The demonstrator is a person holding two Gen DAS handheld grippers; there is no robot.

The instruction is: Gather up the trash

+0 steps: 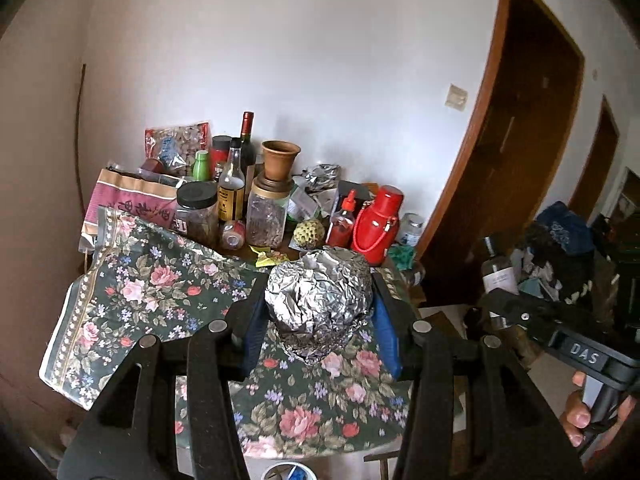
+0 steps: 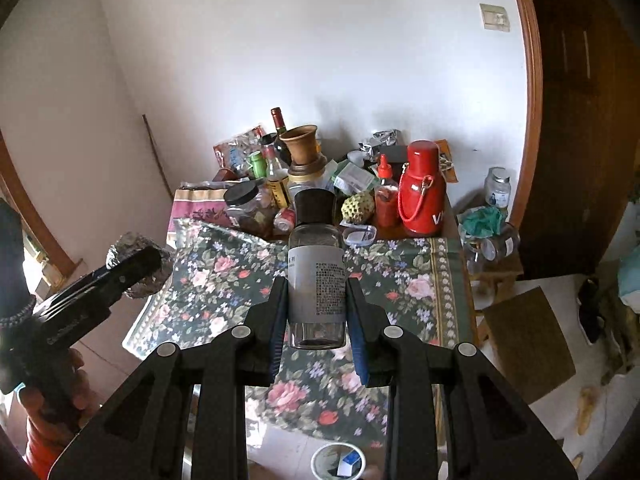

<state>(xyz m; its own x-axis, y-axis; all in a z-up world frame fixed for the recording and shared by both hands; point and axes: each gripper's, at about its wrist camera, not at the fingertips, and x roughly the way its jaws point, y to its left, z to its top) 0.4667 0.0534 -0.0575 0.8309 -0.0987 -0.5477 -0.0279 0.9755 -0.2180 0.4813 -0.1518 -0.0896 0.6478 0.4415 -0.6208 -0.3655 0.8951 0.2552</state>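
Note:
A crumpled ball of silver foil (image 1: 316, 300) sits between the blue-padded fingers of my left gripper (image 1: 320, 294), which is shut on it above the floral tablecloth (image 1: 160, 292). My right gripper (image 2: 317, 285) is shut on a clear bottle (image 2: 316, 256) with a dark cap and a grey label, held upright. Each gripper also shows in the other's view: the right gripper (image 1: 500, 308) with the bottle (image 1: 496, 276) at the right, the left gripper (image 2: 136, 270) with the foil ball (image 2: 132, 242) at the left. A white round bin (image 2: 338, 462) lies below, at the frame's bottom edge.
Jars, glass bottles, a red flask (image 2: 422, 192), a clay pot (image 1: 280, 160), a green scaly fruit (image 2: 358, 206) and more crumpled foil (image 1: 322, 174) crowd the table's far end by the wall. A low wooden stool (image 2: 528, 336) and a brown door (image 1: 520, 140) stand to the right.

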